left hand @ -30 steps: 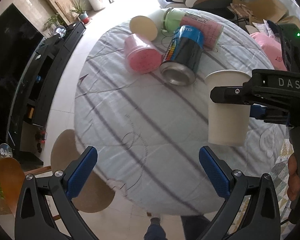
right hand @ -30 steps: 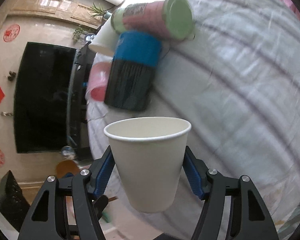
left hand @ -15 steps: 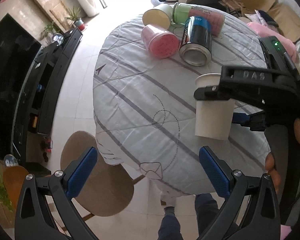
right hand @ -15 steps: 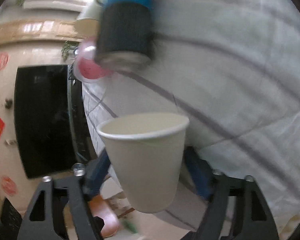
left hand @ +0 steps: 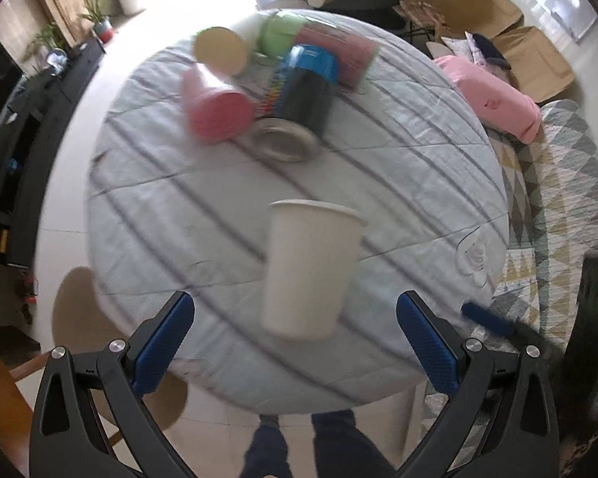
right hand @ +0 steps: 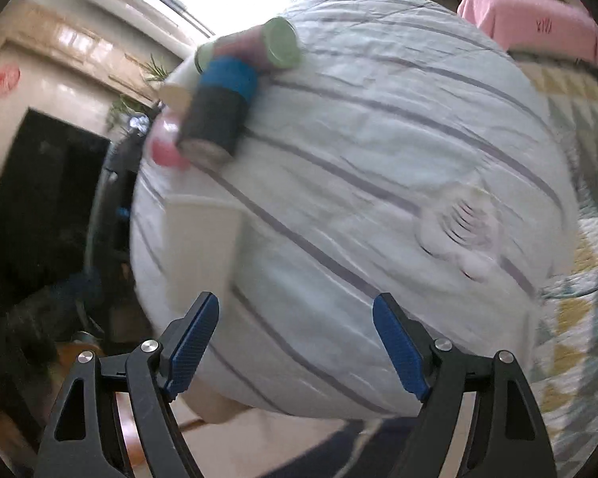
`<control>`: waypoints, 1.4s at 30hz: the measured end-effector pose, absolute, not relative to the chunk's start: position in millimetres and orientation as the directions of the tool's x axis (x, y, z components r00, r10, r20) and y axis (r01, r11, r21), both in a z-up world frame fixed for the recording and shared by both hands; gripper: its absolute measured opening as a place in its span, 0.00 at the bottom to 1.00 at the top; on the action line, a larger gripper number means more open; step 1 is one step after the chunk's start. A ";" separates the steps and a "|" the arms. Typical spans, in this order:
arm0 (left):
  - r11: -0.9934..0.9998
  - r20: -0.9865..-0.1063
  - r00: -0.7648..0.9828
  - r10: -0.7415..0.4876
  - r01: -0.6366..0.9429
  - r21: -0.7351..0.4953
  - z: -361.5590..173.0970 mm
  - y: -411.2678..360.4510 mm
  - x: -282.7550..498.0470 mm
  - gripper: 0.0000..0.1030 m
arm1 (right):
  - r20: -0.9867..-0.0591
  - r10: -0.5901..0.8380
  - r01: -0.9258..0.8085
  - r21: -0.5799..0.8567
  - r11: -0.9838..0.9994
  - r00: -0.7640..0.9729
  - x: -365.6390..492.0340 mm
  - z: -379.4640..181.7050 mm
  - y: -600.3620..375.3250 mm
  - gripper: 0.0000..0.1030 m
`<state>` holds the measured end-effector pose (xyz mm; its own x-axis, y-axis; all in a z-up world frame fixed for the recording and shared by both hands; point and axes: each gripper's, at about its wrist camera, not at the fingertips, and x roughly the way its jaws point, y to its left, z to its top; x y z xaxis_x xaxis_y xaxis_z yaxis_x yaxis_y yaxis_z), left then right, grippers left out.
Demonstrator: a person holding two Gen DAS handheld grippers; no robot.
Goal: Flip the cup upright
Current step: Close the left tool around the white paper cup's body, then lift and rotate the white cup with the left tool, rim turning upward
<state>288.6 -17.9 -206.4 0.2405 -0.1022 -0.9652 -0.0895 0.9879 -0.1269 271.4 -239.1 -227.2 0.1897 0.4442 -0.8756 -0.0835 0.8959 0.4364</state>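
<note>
A white paper cup (left hand: pixel 309 267) stands upright, rim up, on the near part of the round table (left hand: pixel 418 167) with its striped pale cloth. It also shows blurred at the left of the right wrist view (right hand: pixel 201 255). My left gripper (left hand: pixel 295 346) is open and empty, just in front of the cup. My right gripper (right hand: pixel 295 344) is open and empty, off to the cup's right; one of its blue fingertips (left hand: pixel 486 318) shows at the lower right of the left wrist view.
At the table's far side lie a pink cup (left hand: pixel 215 107), a blue-and-black can (left hand: pixel 299 95), a green-ended pink tube (left hand: pixel 319 47) and a cream cup (left hand: pixel 221 49). A brown stool (left hand: pixel 79 306) stands at the lower left, a pink cushion (left hand: pixel 494 99) on the right.
The right gripper has opened and let go of the paper cup, which now stands on the table. The right gripper has pulled back to the right; both views are blurred by motion.
</note>
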 end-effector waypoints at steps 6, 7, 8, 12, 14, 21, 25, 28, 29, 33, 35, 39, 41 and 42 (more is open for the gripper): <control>0.987 -0.977 0.174 -0.126 -0.074 -0.140 -228.0 -39.5 316.3 1.00 | -0.896 0.389 -0.187 0.353 0.917 0.213 267.4 -241.8 -237.3 0.79; 0.988 -0.978 0.167 -0.123 -0.074 -0.136 -230.4 -40.4 318.5 1.00 | -0.896 0.389 -0.191 0.353 0.916 0.212 271.1 -246.2 -232.1 0.79; 0.989 -0.981 0.156 -0.116 -0.076 -0.129 -233.8 -40.4 321.1 1.00 | -0.899 0.386 -0.193 0.349 0.917 0.208 272.1 -247.8 -235.5 0.79; 0.986 -0.984 0.127 -0.124 -0.092 -0.136 -242.0 -37.3 325.7 0.98 | -0.894 0.399 -0.200 0.360 0.911 0.206 275.3 -255.9 -232.9 0.79; 0.988 -0.986 0.123 -0.116 -0.090 -0.127 -244.3 -38.3 327.0 0.97 | -0.889 0.413 -0.200 0.376 0.905 0.196 278.2 -258.4 -231.0 0.79; 0.984 -0.986 0.096 -0.137 -0.100 -0.146 -255.7 -36.6 335.4 0.90 | -0.887 0.430 -0.231 0.388 0.892 0.172 278.4 -261.7 -221.1 0.79; 0.986 -0.989 0.082 -0.126 -0.103 -0.134 -262.0 -36.3 339.4 0.72 | -0.886 0.438 -0.238 0.396 0.887 0.155 278.1 -267.3 -215.3 0.79; 0.982 -0.986 0.076 -0.152 -0.103 -0.159 -266.3 -34.8 341.0 0.72 | -0.883 0.446 -0.242 0.405 0.882 0.147 276.8 -268.3 -213.2 0.79; 0.983 -0.985 0.082 -0.151 -0.091 -0.159 -265.5 -34.9 340.9 0.72 | -0.882 0.448 -0.244 0.407 0.880 0.147 276.2 -268.0 -211.4 0.79; 0.978 -0.975 0.134 -0.179 -0.087 -0.192 -252.6 -28.6 338.4 0.71 | -0.864 0.485 -0.236 0.447 0.863 0.134 274.7 -269.0 -205.9 0.79; 0.973 -0.966 0.169 -0.196 -0.087 -0.213 -243.9 -24.6 336.7 0.71 | -0.856 0.500 -0.241 0.462 0.854 0.131 275.2 -267.7 -200.9 0.79; 0.970 -0.941 0.273 -0.201 -0.080 -0.231 -225.4 -18.8 329.7 0.71 | -0.823 0.555 -0.226 0.521 0.823 0.124 276.9 -265.3 -194.7 0.79; 0.967 -0.927 0.311 -0.208 -0.078 -0.243 -218.1 -16.2 326.6 0.72 | -0.822 0.553 -0.221 0.520 0.825 0.134 278.2 -265.1 -191.8 0.79; 0.962 -0.913 0.341 -0.222 -0.073 -0.262 -214.0 -14.4 323.0 0.72 | -0.822 0.552 -0.220 0.518 0.826 0.139 278.4 -264.8 -190.7 0.79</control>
